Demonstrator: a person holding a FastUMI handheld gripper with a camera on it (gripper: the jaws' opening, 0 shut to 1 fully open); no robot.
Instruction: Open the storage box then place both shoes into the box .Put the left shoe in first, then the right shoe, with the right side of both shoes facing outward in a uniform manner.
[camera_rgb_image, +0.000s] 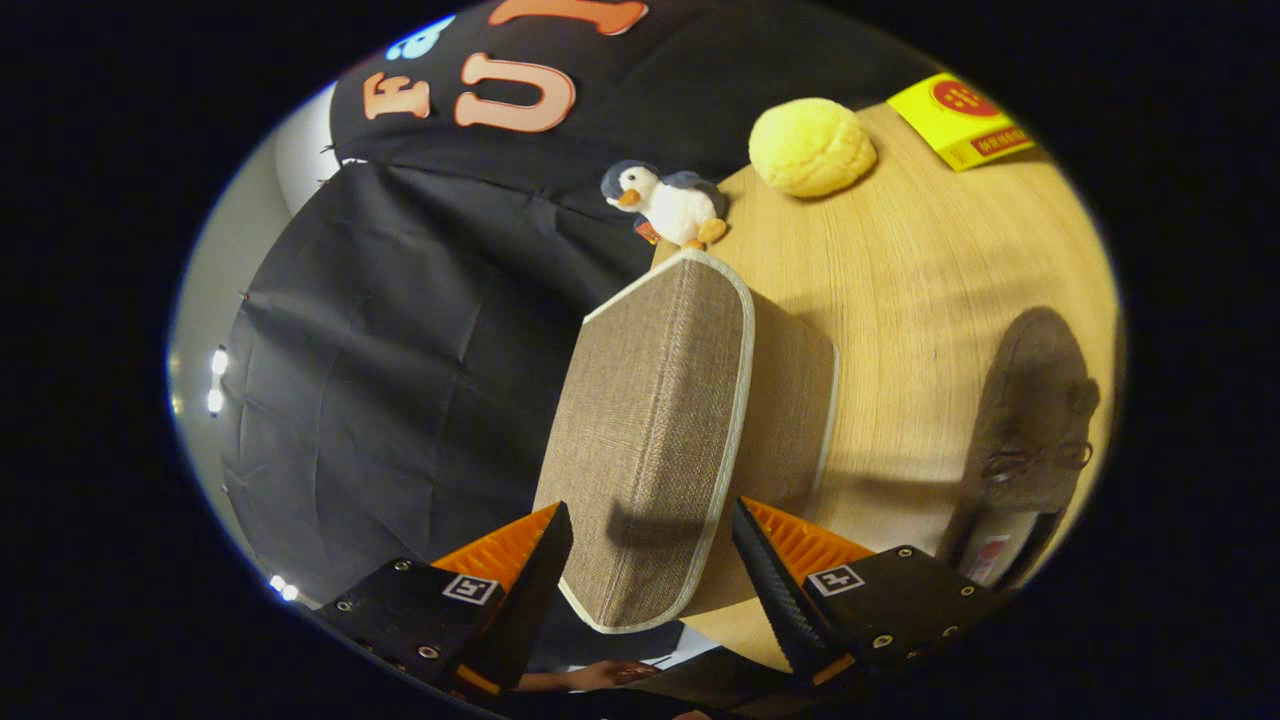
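Booth wall (400, 330), left half of the frame: black cloth, hung as backdrop behind the tabletop edge.

Gripper (650, 560), lower centre: fingers are spread wide, one on each side of the lid's near edge, neither seen pressing on it; the stance is judged a straddle for lifting or swinging the lid.

Storage box (790, 420), centre: fabric-covered, set on the tabletop (900, 270). Its lid (650, 420) is seen raised on edge between the fingers, pale piping outlined; the box is judged partly opened, the interior hidden.

Toy penguin (668, 203), upper centre: stood at the tabletop's far edge, beyond the box.

Yellow round soft item (812, 146), upper right: laid on the tabletop, apart from the task.

Yellow carton (958, 120), upper right corner.

Shoe (1030, 440), right: brown, laced, laid on the tabletop beside the box, awaiting placement; left or right cannot be told.

A hand (600, 676), bottom centre, below the fingers.
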